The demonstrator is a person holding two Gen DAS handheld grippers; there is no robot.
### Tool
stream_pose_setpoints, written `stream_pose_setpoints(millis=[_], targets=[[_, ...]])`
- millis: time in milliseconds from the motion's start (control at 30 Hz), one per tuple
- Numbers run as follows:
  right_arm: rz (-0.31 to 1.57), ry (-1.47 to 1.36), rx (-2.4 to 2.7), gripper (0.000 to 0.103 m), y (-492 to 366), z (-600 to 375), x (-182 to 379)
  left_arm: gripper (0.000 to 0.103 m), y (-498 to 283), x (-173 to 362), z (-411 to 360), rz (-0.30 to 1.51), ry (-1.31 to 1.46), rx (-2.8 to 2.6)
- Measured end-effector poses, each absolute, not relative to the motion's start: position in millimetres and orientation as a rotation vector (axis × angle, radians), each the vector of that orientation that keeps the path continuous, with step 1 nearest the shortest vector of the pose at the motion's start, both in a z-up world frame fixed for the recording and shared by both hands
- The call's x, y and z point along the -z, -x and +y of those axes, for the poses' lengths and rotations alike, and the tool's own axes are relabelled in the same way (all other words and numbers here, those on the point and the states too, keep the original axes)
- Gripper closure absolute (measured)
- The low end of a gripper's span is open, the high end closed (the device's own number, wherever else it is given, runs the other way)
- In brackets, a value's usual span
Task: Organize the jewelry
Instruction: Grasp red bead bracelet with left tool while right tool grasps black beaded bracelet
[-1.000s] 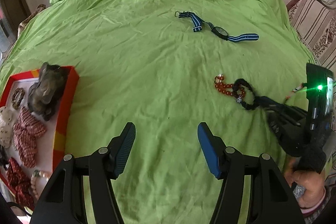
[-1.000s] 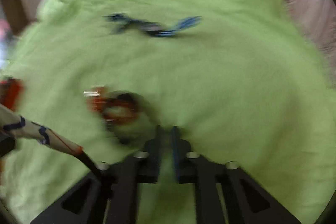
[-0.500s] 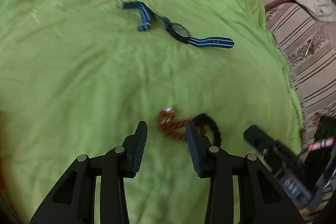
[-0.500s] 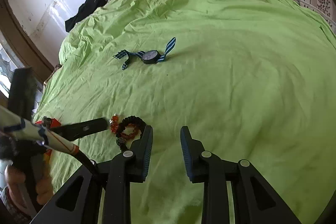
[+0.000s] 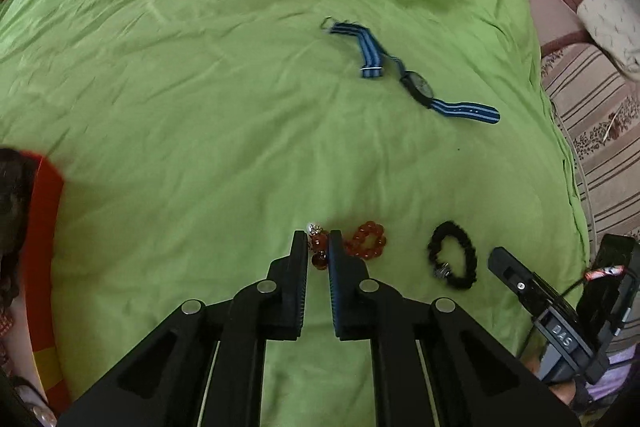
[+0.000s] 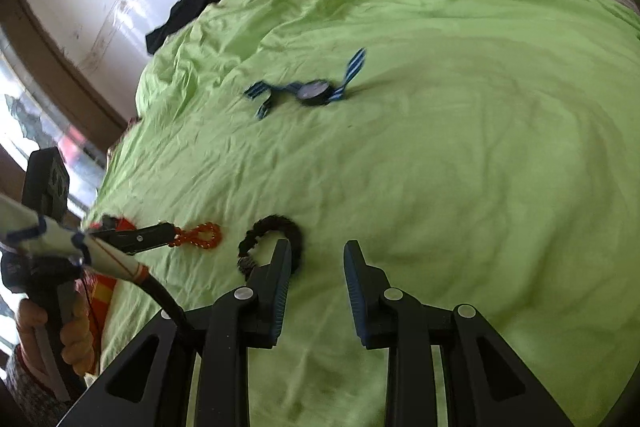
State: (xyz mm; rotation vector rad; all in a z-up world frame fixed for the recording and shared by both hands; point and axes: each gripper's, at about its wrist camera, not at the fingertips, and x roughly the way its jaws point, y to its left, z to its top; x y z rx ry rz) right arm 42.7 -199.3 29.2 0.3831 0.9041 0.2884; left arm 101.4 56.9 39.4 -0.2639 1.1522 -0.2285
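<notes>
A red-orange bead bracelet [image 5: 366, 245] lies on the green bedspread [image 5: 200, 115]. My left gripper [image 5: 319, 247] is shut on its near end; in the right wrist view the bracelet [image 6: 200, 235] shows at that gripper's tip. A black bracelet [image 5: 454, 261] lies just right of it, apart. My right gripper [image 6: 315, 259] is open and empty, its left finger over the black bracelet [image 6: 276, 227]. A blue striped watch [image 5: 416, 87] lies farther back and also shows in the right wrist view [image 6: 310, 91].
A red tray [image 5: 40, 227] with jewelry sits at the left edge of the bed. A striped sofa [image 5: 592, 131] with a cushion stands to the right. A dark garment [image 6: 184, 15] lies at the bed's far end by the wall.
My left gripper moved right to the bead bracelet and closed on it, pulling it away from the black bracelet. My right gripper let go, opened and drew back.
</notes>
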Motion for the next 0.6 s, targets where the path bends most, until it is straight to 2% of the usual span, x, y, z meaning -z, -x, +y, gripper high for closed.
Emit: stream_pose_setpoints(millis=[133,200,267,433,600], targets=[[0.936,-0.351,-0.299,0.071,-47,-188,-21,0.09,-97,-39,58,1.131,0.272,0.238],[0.947,-0.364,-0.312,0.067,-49,-189,-17,0.082,-97,-42,59,1.113,0.287,0.247],[0.958,-0.393,-0.322,0.066,-51,-192,-12,0.069,-95,-46,62,1.095,0.304,0.252],[0.954,-0.393,-0.324,0.066,-53,-191,-9,0.063,-98,-42,63,1.093,0.33,0.271],[0.942,-0.332,-0.303,0.066,-52,-183,-11,0.063,-101,-27,48,1.121,0.274,0.286]])
